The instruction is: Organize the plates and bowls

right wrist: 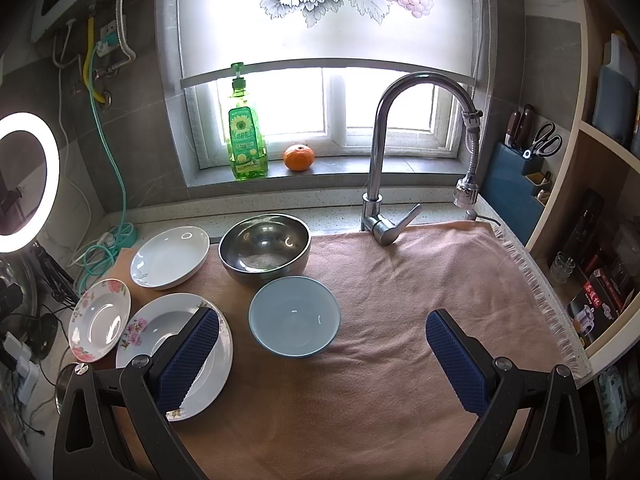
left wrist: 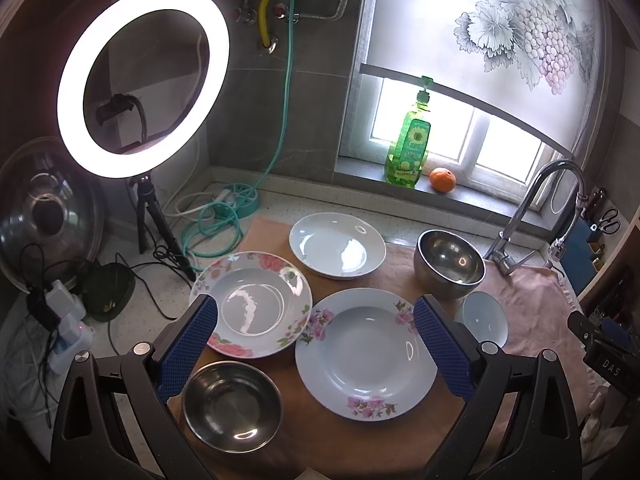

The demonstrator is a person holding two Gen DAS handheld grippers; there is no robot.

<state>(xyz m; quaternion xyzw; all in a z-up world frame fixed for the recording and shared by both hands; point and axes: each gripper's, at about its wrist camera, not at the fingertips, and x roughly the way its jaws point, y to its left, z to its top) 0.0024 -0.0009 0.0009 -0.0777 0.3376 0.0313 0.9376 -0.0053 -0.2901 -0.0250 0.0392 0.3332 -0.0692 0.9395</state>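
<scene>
A glowing ring light [left wrist: 142, 80] on a tripod stands at the far left of a speckled stone table [left wrist: 276, 206], beside a coiled teal hose [left wrist: 212, 226]. Six pieces of tableware lie on a pink, fringed cloth [right wrist: 400, 280] spread over the table. From the left: a glossy porcelain plate with a rose-pattern rim [left wrist: 250, 304] and, nearer the camera, a small brushed-steel bowl [left wrist: 232, 406]; then a plain white deep plate [left wrist: 337, 245] at the back and a wide plate with pink blossoms [left wrist: 366, 354] in front; then a large round steel bowl [right wrist: 265, 249] with a pale blue ceramic bowl [right wrist: 295, 322] just before it. The left gripper [left wrist: 316, 346] hangs above the dishes with its blue, ribbed fingers [left wrist: 192, 348] spread wide and nothing between them; the blossom plate lies below the gap, the rose plate under the left finger. The right gripper [right wrist: 324, 358] is likewise wide apart and empty, the blue bowl just ahead of the gap toward its left finger. A curved chrome tap [right wrist: 384, 140] rises behind the cloth; a green soap bottle [right wrist: 245, 136] and an orange [right wrist: 299, 157] sit on the windowsill.
</scene>
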